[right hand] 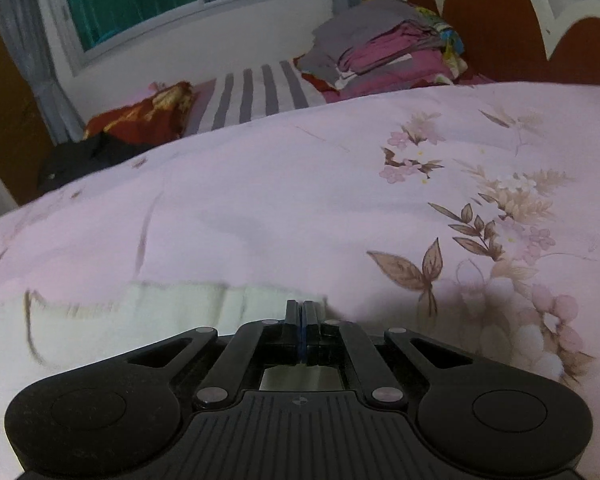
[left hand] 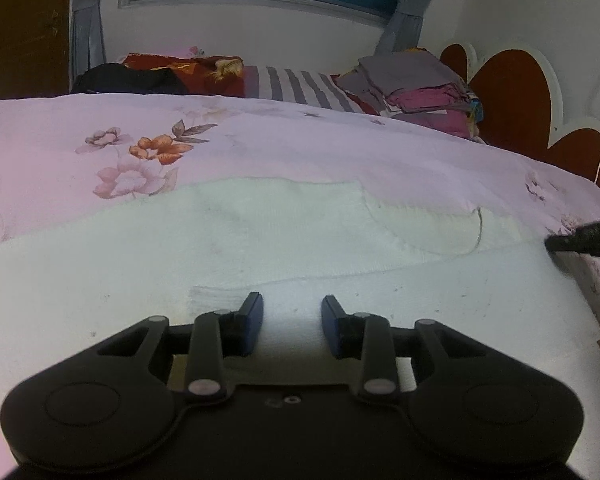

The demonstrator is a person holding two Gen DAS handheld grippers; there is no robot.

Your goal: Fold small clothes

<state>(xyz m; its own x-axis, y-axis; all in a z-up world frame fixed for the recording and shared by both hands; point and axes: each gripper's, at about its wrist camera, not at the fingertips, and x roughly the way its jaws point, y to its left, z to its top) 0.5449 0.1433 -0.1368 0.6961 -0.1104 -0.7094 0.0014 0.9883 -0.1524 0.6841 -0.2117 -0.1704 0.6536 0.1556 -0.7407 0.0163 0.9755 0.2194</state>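
While the left jaws [left hand: 292, 312] gape empty, the right jaws [right hand: 302, 312] are closed at the white garment's [left hand: 260, 248] edge.

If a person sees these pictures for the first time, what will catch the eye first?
First, the white garment lying flat on the pink floral bedspread, directly ahead of the left gripper, whose fingers stand apart above it. Next, the right gripper, fingers pressed together at the garment's edge. Behind, a stack of folded clothes sits beside the red headboard.
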